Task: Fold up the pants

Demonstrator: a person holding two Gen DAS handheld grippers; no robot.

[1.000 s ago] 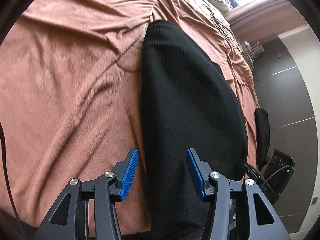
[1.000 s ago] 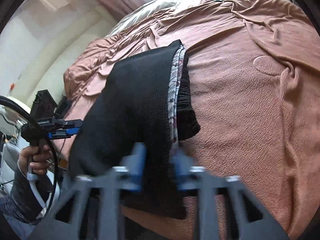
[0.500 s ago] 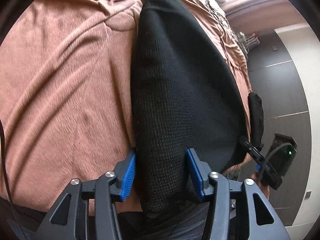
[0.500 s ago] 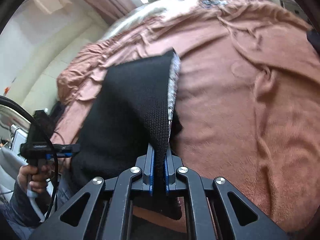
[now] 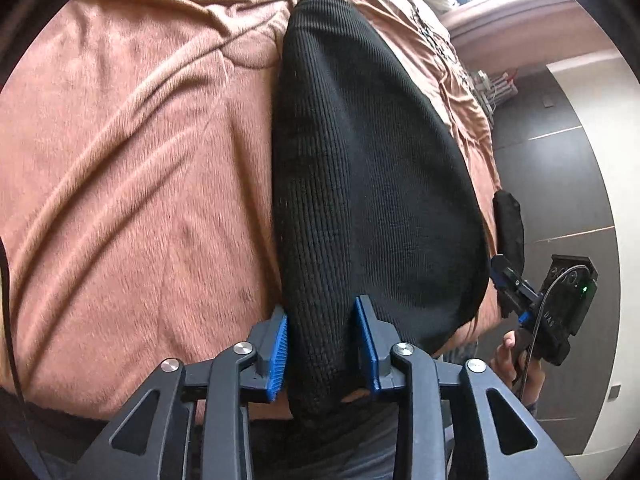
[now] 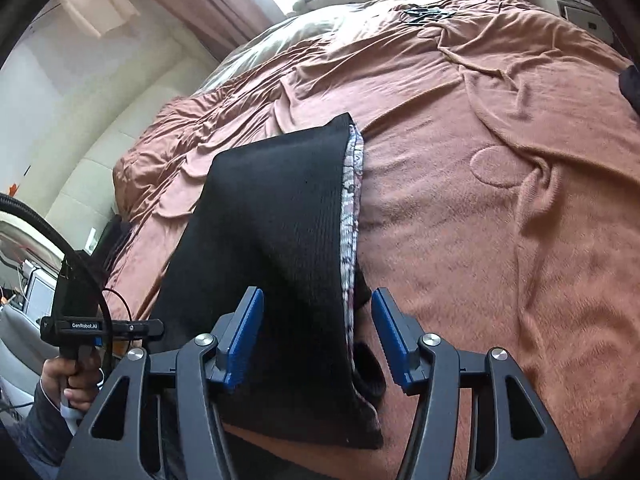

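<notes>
Presently the left gripper [image 5: 322, 344] has its blue pads pressed against both sides of a bunched fold of the black pants [image 5: 372, 176], so it is clamped on that fabric at the near edge of the garment. From those pads the pants run away toward 12 o'clock as a long, ribbed black shape lying on the rust-coloured bedspread [image 5: 132, 168]. Bedspread is wrinkled, creases running toward 10 and 11 o'clock. At 3 to 4 o'clock in the left wrist view the right gripper [image 5: 506, 280] shows as a small dark tool by the pants' right edge, held in a hand [image 5: 516, 364]. A dark rolled item [image 5: 509, 224] lies at the bed edge at 3 o'clock.

Right gripper [image 6: 318, 338], own view: blue pads stand well apart, one on each side of the pants' near end; neither pad pinches the cloth. Pants [image 6: 272, 240] are doubled over here, black outer face up, with a patterned pale lining [image 6: 351, 200] showing along the right edge. Cloth extends toward 12 o'clock over the bedspread [image 6: 500, 220]. At 9 o'clock the left gripper's black body [image 6: 100, 326] and the hand holding it [image 6: 68, 384] are visible; its tips are hidden behind the pants in this view.
</notes>
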